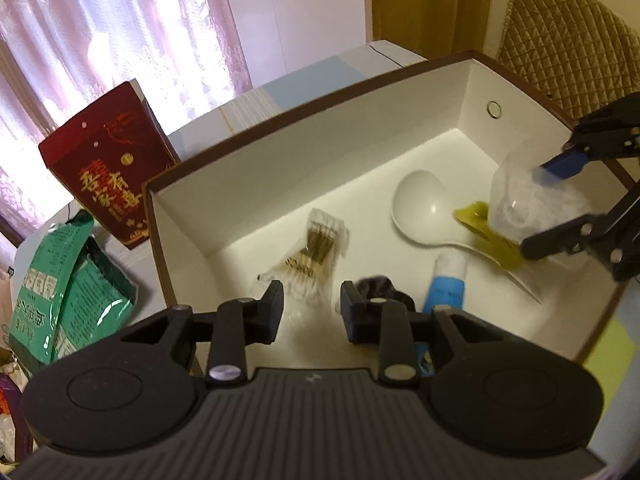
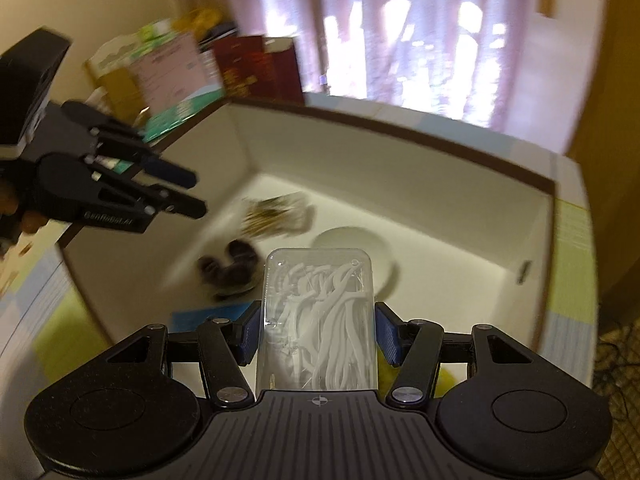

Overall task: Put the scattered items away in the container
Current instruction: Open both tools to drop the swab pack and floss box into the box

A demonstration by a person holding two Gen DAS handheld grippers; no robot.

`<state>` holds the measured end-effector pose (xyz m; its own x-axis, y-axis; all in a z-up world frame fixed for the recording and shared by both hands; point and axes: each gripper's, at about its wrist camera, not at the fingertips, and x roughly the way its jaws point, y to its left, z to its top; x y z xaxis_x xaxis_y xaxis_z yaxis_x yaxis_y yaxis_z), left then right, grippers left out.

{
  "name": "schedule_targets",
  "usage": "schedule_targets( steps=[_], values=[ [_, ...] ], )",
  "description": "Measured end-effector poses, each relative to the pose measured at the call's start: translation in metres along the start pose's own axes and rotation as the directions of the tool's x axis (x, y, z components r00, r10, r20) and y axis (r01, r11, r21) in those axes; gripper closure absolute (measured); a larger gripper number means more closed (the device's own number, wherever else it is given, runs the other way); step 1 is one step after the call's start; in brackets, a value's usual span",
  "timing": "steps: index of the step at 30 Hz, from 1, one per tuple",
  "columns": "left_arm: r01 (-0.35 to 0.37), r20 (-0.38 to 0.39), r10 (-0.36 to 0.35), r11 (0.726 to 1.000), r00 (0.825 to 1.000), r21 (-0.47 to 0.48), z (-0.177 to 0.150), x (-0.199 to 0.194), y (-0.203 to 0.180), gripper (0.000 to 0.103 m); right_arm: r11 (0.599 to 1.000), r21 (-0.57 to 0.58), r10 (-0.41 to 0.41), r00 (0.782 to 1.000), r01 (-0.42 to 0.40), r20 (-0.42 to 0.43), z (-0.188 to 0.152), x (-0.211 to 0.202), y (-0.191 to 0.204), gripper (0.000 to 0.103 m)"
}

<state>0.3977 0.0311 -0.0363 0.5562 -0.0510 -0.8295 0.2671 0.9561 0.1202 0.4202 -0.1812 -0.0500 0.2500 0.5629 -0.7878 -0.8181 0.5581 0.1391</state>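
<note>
Our right gripper [image 2: 316, 336] clamps a clear box of floss picks [image 2: 320, 320] over the container [image 1: 280, 128]; our left gripper [image 1: 312, 312] hangs slightly parted, empty, above its near wall.

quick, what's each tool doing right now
left tool: slightly open, holding nothing, over the box.
right tool: closed on the clear case of floss picks, above the box.

Box [image 1: 304, 92]: top open, entry from above unobstructed. Floor near the far wall bare; mid-floor holds toothpick packet [image 1: 316, 240], white spoon [image 1: 420, 204], dark scrunchie [image 1: 380, 284], blue-capped tube [image 1: 448, 280]. Right gripper [image 2: 316, 336] with clear case [image 2: 320, 320] occupies one end. Red bag [image 1: 108, 168] and green pouch [image 1: 72, 292] stand just outside the left wall.
</note>
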Motion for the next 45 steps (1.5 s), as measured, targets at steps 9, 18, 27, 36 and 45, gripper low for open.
schedule_targets(
  steps=[9,18,27,36,45],
  values=[
    [0.009,0.000,-0.009,1.000,1.000,-0.017,-0.010,-0.011,0.003,0.071,0.979,-0.172,0.092,0.990,-0.111,-0.111,0.002,0.021,0.017,0.043],
    [0.021,-0.010,-0.021,0.999,1.000,-0.032,-0.014,-0.013,0.001,0.070,0.979,-0.089,0.163,0.970,-0.181,-0.182,0.009,0.034,0.013,0.043],
    [0.026,-0.022,-0.027,0.999,0.999,-0.041,-0.018,-0.018,-0.002,0.069,0.995,-0.016,0.093,0.977,-0.098,-0.194,0.004,0.022,0.008,0.043],
    [0.021,-0.049,-0.024,0.998,0.999,-0.061,-0.021,-0.025,-0.013,0.044,0.996,0.094,0.016,0.979,0.003,-0.201,-0.001,0.004,0.008,0.021],
    [-0.009,-0.052,0.006,0.998,0.999,-0.067,-0.021,-0.039,-0.026,0.022,0.988,0.145,-0.039,0.993,0.056,-0.114,-0.005,-0.016,0.018,0.000]
  ],
)
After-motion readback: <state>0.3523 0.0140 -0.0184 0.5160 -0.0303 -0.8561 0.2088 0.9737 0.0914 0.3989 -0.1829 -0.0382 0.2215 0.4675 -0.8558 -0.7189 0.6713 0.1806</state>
